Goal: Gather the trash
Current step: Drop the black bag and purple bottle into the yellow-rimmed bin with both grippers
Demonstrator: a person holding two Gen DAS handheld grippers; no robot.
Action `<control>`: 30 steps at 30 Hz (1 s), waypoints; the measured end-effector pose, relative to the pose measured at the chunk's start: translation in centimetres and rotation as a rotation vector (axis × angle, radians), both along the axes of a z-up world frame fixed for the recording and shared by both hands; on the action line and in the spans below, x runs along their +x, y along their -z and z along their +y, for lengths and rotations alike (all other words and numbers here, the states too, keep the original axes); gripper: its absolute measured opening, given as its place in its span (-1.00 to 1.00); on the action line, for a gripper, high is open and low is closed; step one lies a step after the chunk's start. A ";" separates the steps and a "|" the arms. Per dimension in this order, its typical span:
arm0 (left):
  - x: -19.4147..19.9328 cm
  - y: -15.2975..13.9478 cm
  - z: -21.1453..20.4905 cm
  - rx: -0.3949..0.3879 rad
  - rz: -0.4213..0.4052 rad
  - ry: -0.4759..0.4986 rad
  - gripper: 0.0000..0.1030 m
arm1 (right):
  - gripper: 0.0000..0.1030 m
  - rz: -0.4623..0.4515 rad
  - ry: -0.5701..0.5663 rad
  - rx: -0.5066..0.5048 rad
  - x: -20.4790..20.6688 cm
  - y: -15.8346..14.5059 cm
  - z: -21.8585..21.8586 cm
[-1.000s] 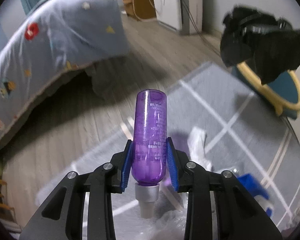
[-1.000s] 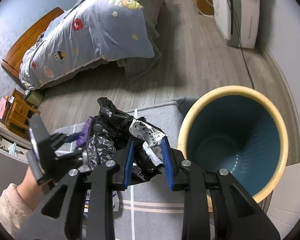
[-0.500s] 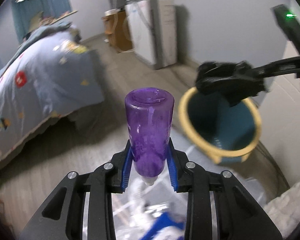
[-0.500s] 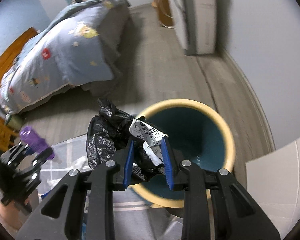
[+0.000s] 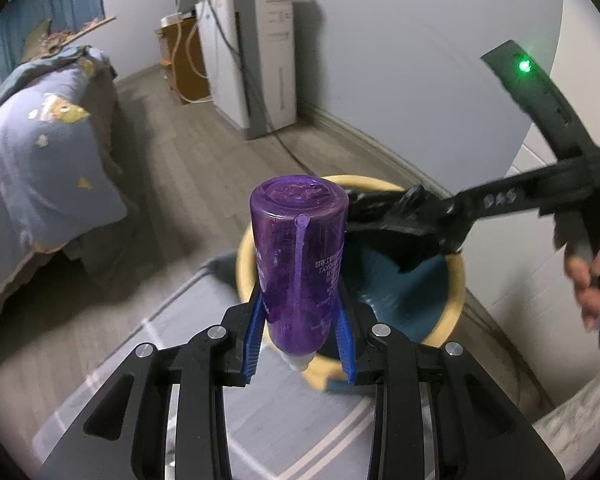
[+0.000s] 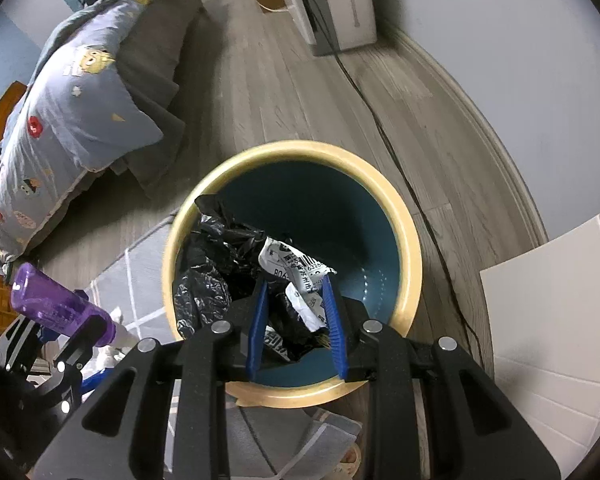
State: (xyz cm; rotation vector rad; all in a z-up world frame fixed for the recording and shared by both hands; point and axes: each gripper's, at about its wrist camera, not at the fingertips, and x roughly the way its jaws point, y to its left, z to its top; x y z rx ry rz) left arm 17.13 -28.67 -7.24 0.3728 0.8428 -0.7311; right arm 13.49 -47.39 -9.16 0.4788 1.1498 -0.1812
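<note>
My left gripper (image 5: 300,344) is shut on a purple plastic bottle (image 5: 300,264), its cap end down between the blue pads. Just beyond it stands the bin (image 5: 452,312), yellow-rimmed and teal inside. In the right wrist view my right gripper (image 6: 296,320) is shut on a crumpled black bag with a white printed label (image 6: 236,264), hanging over the bin's mouth (image 6: 404,240). The left wrist view shows the bag (image 5: 384,212) over the far rim. The purple bottle (image 6: 52,304) shows at the lower left of the right wrist view, beside the bin.
A bed with a blue patterned quilt (image 6: 72,104) stands to the left. A white appliance (image 5: 256,60) with a black cable (image 6: 400,160) along the wooden floor stands by the far wall. A grey rug with white lines (image 5: 180,344) lies under the bin's near side. A white tiled surface (image 6: 560,300) is at right.
Both grippers have travelled to the bin. The black bag went from beside the bin to over its mouth; the purple bottle moved from above the rug to the bin's near rim.
</note>
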 end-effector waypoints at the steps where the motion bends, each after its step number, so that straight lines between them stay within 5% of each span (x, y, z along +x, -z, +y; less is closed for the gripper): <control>1: -0.1 0.3 -0.6 0.004 0.004 0.007 -0.35 | -0.48 0.004 0.006 0.007 0.1 0.4 -0.1; 12: 0.6 4.9 -5.2 0.123 0.036 0.034 -0.35 | -0.32 0.069 0.067 0.093 0.9 4.2 -1.0; 14: 0.7 5.3 -5.4 0.128 0.047 0.036 -0.35 | 0.04 0.061 0.096 0.086 0.8 4.1 -1.6; 23: 1.3 7.7 -6.0 0.178 0.088 0.023 -0.34 | 0.25 0.065 0.182 0.086 0.1 4.4 -3.5; 27: 1.1 7.4 -6.0 0.170 0.066 0.012 0.05 | 0.28 0.059 0.174 0.084 0.3 4.3 -3.3; 30: 1.2 6.9 -5.7 0.168 0.055 0.008 0.11 | 0.32 0.058 0.168 0.078 0.3 4.2 -3.3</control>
